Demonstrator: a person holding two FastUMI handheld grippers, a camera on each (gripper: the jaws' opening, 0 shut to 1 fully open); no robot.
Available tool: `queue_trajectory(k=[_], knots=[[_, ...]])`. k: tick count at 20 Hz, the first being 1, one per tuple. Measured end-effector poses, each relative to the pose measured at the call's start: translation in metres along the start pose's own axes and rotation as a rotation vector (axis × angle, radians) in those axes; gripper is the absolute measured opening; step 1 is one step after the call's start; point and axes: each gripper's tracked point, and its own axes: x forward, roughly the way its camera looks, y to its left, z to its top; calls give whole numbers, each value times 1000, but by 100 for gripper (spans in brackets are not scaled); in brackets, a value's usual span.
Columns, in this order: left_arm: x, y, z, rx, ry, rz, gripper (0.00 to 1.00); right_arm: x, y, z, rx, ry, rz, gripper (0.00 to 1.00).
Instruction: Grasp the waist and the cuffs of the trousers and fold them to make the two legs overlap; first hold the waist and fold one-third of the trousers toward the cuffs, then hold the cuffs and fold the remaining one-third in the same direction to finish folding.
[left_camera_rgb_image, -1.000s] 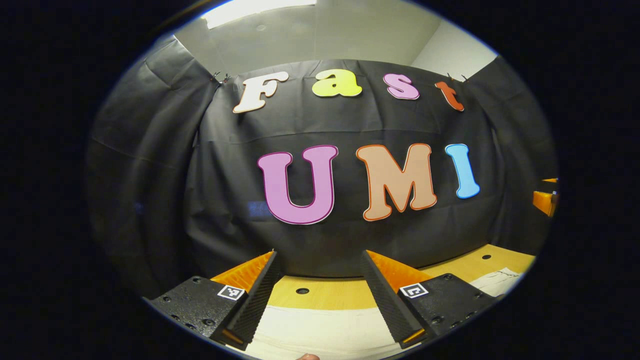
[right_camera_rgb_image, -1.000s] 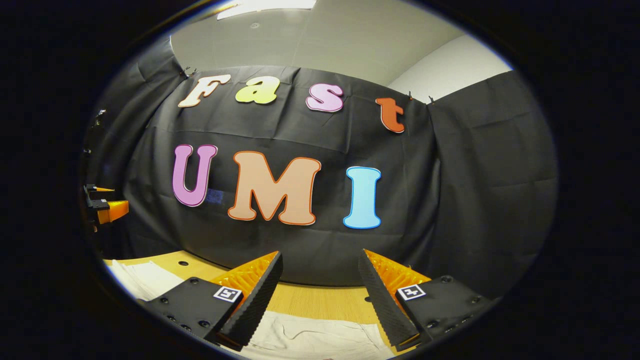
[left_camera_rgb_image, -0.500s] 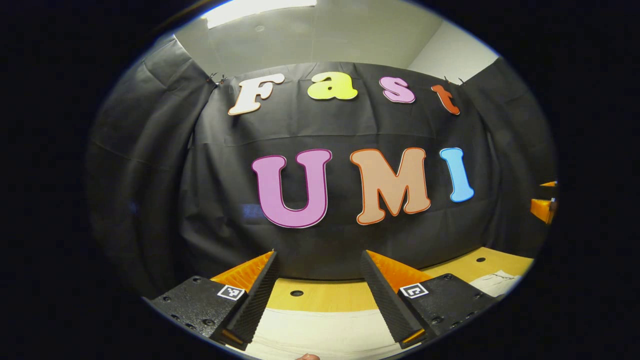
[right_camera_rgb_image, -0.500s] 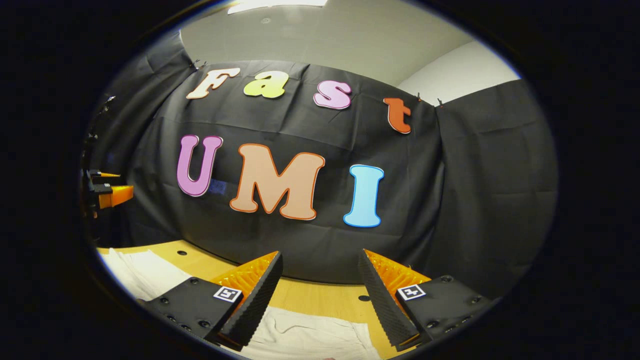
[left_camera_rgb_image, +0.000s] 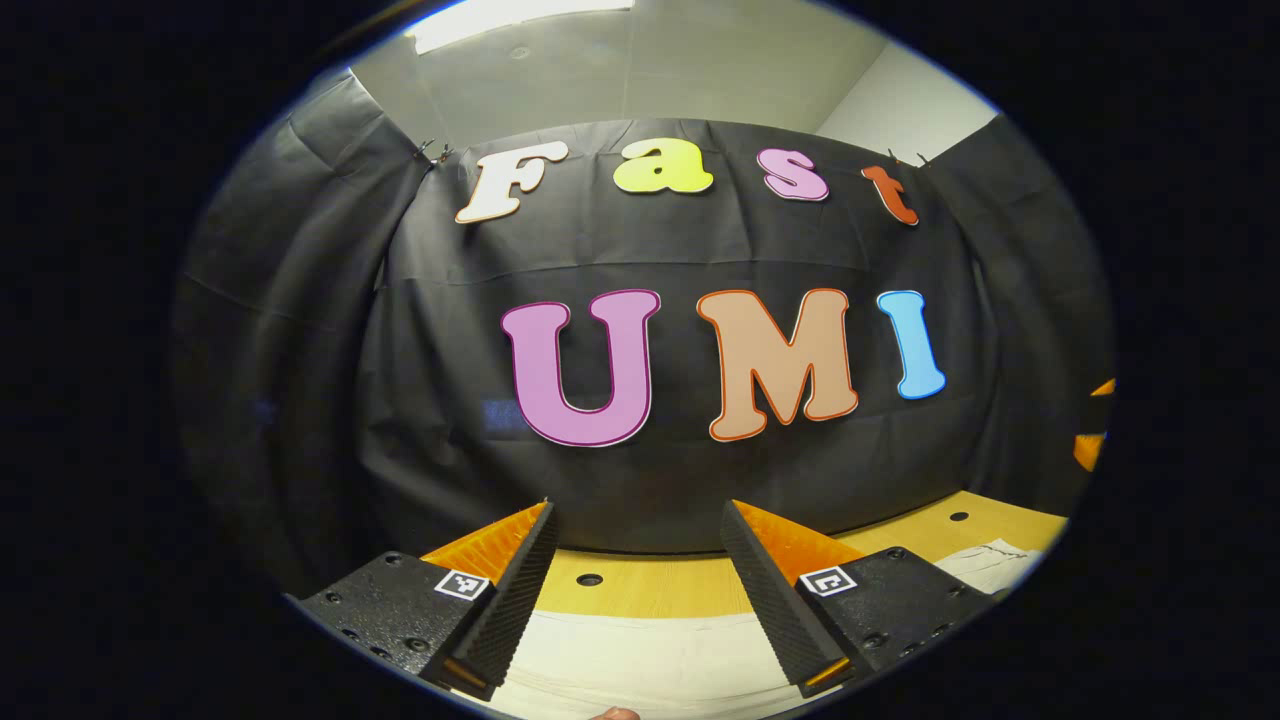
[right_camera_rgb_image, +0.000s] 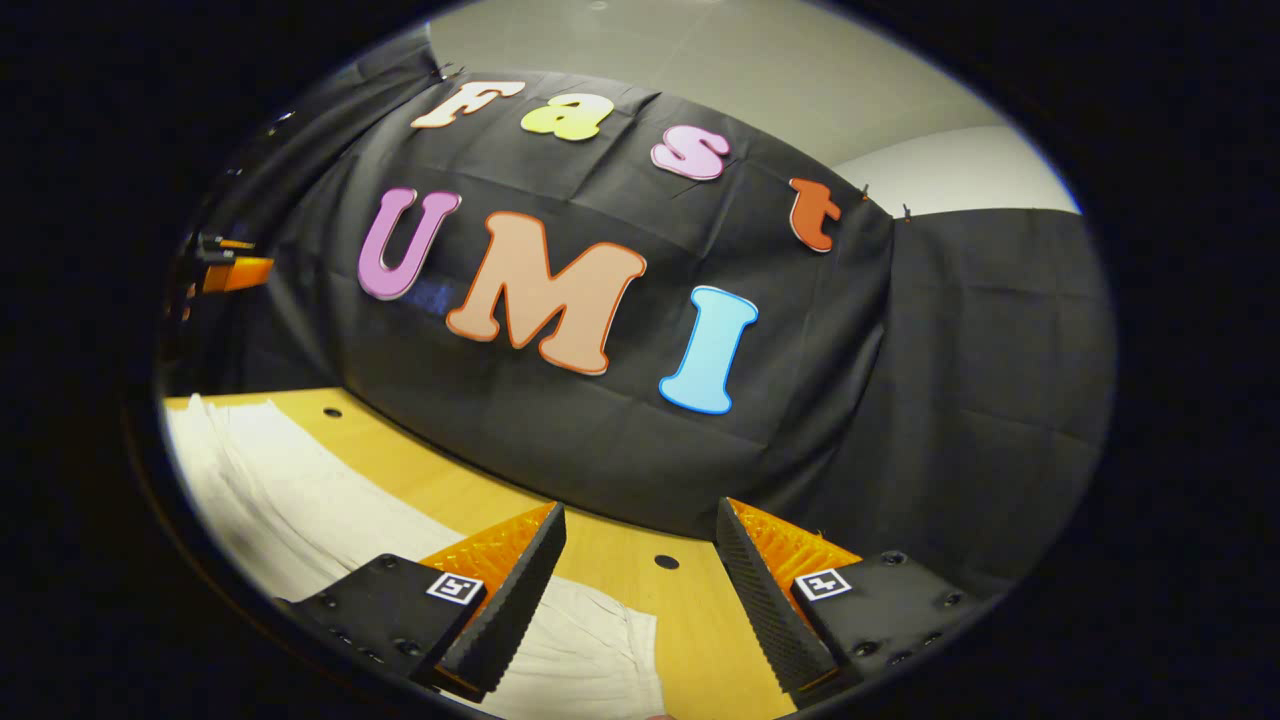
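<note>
The pale trousers (right_camera_rgb_image: 300, 500) are laid flat along the table (right_camera_rgb_image: 690, 640), running toward its left edge. Both the left tool (left_camera_rgb_image: 635, 590) and the right tool (right_camera_rgb_image: 635, 600) are held wide apart above the cloth, gripping nothing. The fabric is judged light, soft and limp; the waistband and cuff hems should be pinched.

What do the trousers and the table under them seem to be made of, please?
The trousers look like a light woven cloth, cotton or the like, matte: they lie in soft creases and folds. The table looks like pale wood or a wood-look laminate, smooth with a faint sheen, with round holes in it; which of the two cannot be told.
</note>
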Motion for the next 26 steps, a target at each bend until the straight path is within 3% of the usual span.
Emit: queue_trajectory(k=[2, 11, 12, 26], knots=[[-3, 0, -5, 6, 7, 6, 99, -12, 3, -19, -83, 29, 27, 97], [-4, 0, -20, 12, 41, 28, 93, -56, 26, -130, -323, 219, 197, 97], [-4, 0, -23, 12, 51, 29, 96, -60, 31, -140, -343, 237, 218, 98], [-9, 3, -46, 30, 106, 46, 96, -99, 103, -232, -721, 296, 562, 98]])
